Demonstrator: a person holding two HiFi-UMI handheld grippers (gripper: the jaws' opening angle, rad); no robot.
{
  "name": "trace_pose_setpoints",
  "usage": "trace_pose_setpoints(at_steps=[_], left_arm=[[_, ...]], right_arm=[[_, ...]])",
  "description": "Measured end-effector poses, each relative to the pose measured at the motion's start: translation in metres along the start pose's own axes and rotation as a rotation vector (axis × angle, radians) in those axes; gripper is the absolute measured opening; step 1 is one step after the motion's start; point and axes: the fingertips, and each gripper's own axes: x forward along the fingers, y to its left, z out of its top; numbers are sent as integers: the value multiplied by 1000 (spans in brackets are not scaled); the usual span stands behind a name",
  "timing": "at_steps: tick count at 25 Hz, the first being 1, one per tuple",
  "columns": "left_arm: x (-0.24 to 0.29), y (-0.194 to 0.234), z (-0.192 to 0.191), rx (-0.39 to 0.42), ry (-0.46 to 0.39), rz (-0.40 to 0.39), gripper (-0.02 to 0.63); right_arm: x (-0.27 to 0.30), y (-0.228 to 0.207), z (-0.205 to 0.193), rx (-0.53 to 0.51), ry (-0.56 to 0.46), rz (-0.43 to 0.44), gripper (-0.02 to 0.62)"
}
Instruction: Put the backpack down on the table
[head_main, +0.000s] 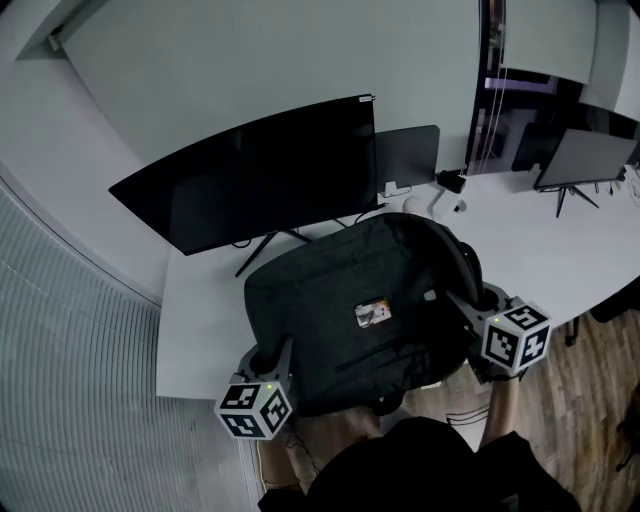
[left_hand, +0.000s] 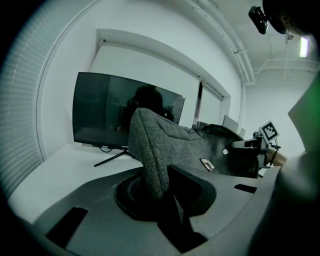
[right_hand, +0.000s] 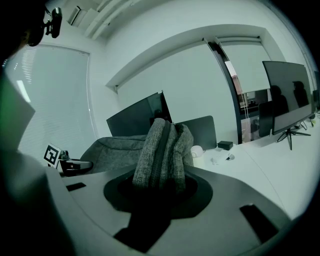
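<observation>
Coarse, matt grey woven cloth of the backpack (head_main: 330, 300). Smooth, matt white top of the counter (head_main: 195, 330). Glossy black screen of the monitor (head_main: 260, 175). Brown wood planks of the floor (head_main: 590, 400).

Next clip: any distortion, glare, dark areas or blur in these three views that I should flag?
Head view: wide-angle bend curves the table edge; the backpack reads nearly black, little detail. Left gripper view: fisheye with black corners, a ceiling light glaring top right, right edge soft and green. Right gripper view: same fisheye; left edge soft and green, backpack fabric sharp.
</observation>
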Motion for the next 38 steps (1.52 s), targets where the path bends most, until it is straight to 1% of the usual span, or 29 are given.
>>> trace_pose_setpoints(at_steps=[8, 22, 32, 38], left_arm=[[37, 19, -4, -36, 52, 19, 72], [82, 37, -32, -94, 144, 41, 72], [106, 45, -49, -131, 213, 22, 72], [119, 51, -57, -137, 256, 9, 72]], right_arm=[[43, -22, -2, 24, 61, 16, 114], [91, -52, -29, 67, 156, 34, 114], [108, -65, -48, 100, 212, 6, 114], [117, -72, -60, 136, 253, -16, 114]])
